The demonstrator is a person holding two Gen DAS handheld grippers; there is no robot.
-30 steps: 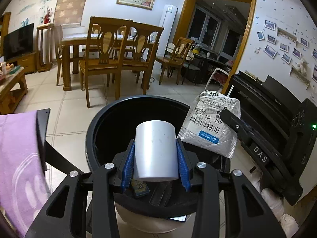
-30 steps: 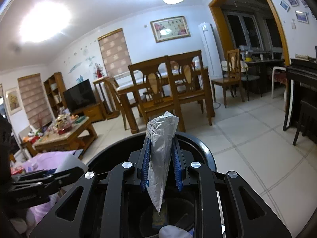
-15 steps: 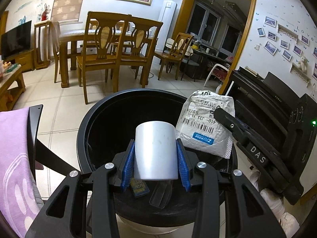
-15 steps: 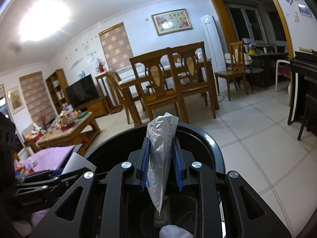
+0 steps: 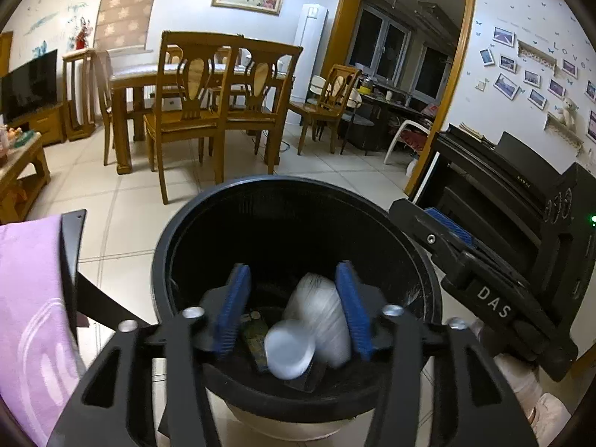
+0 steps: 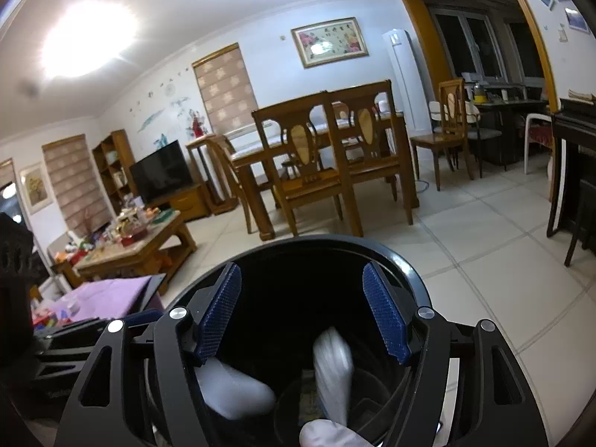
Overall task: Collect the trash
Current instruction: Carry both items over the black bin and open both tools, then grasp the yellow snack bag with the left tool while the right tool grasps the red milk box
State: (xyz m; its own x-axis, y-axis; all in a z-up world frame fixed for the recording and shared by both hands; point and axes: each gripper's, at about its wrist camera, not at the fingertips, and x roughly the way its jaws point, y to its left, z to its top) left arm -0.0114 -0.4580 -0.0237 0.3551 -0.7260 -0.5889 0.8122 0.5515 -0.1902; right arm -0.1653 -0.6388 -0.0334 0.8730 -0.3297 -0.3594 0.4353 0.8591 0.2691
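Note:
A black round trash bin (image 5: 409, 246) stands on the tiled floor under both grippers; it also shows in the right wrist view (image 6: 406, 260). My left gripper (image 5: 292, 309) is open over the bin's near side. A white paper cup (image 5: 294, 342) is blurred, tipped and falling between its blue pads. My right gripper (image 6: 301, 309) is open over the bin. A silver plastic bag (image 6: 333, 368) is blurred and dropping inside the bin below it. The right gripper also shows in the left wrist view (image 5: 465, 257). Small scraps (image 5: 255, 337) lie at the bin's bottom.
A purple-covered surface (image 5: 29, 316) lies to the left of the bin. Wooden dining chairs and a table (image 5: 208, 100) stand behind it. A black piano (image 5: 503, 193) is at the right. A cluttered coffee table (image 6: 126, 238) is at the far left.
Both grippers opened. The white cup left the left gripper and the silver bag left the right gripper; both are falling into the bin.

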